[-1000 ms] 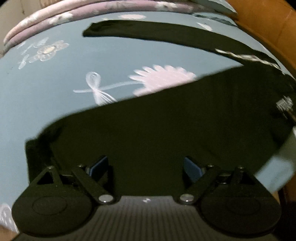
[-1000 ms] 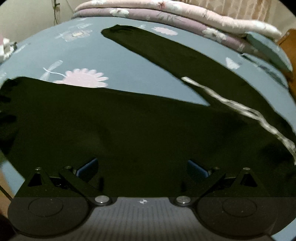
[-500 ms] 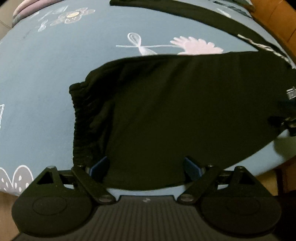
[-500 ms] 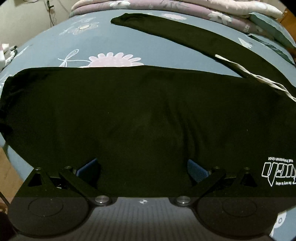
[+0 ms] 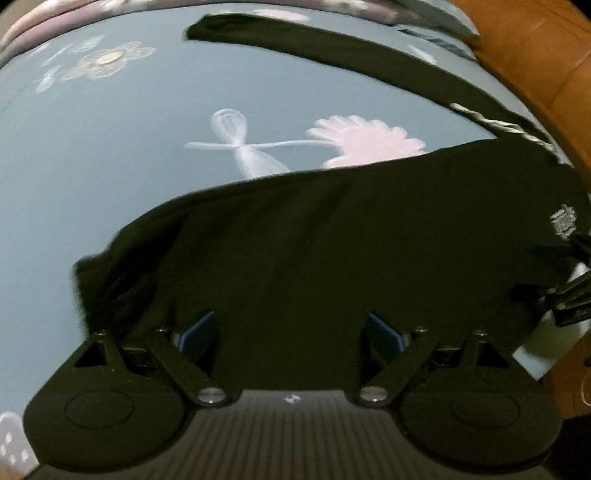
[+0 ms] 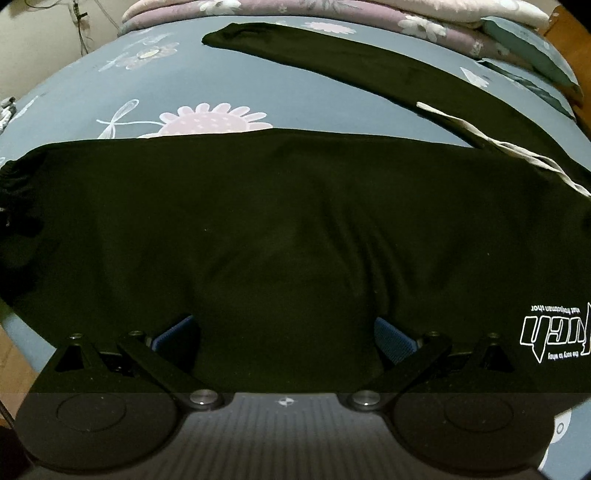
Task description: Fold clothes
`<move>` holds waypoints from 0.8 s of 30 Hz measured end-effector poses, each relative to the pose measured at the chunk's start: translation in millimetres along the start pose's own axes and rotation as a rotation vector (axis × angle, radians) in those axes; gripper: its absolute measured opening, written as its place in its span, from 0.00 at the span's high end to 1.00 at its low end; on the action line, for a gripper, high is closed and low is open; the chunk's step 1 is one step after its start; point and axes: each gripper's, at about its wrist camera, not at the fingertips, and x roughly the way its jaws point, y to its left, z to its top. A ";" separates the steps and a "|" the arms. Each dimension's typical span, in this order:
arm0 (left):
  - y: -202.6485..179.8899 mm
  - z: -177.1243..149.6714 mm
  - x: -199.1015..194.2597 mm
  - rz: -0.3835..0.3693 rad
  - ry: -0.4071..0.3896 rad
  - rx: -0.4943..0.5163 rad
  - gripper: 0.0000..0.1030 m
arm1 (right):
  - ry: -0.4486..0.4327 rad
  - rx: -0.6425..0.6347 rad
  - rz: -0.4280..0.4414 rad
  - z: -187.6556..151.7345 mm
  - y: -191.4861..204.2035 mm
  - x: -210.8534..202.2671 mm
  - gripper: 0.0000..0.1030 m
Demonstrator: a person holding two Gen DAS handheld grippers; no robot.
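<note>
A pair of black trousers (image 6: 295, 221) lies spread on the blue flowered bedsheet (image 6: 92, 74), its legs apart. The near leg runs across both views, with a white logo (image 6: 554, 332) and a white drawstring (image 6: 498, 144) toward the right. The far leg (image 6: 332, 62) stretches to the upper left. My right gripper (image 6: 284, 336) hangs open over the near leg's middle. Open too, my left gripper (image 5: 290, 328) is over the same leg (image 5: 332, 240) near its gathered cuff (image 5: 96, 280). Neither pair of pads presses the cloth. The right gripper's tip (image 5: 569, 295) shows at the left wrist view's edge.
Folded flowered quilts (image 6: 369, 11) are stacked at the bed's far end. A brown wooden bed frame (image 5: 535, 55) runs along the right. The bed's near edge and the floor (image 6: 14, 365) lie just below the near leg. Cables (image 6: 79, 26) hang on the wall.
The right view closed in on the near leg until the logo appeared, then held still. The left view swung toward the cuff and partly back. Both grippers stayed open.
</note>
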 end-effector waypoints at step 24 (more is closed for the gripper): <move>-9.3 47.9 5.8 0.007 -0.047 0.049 0.32 | 0.038 -0.028 0.013 5.6 -0.2 3.8 0.00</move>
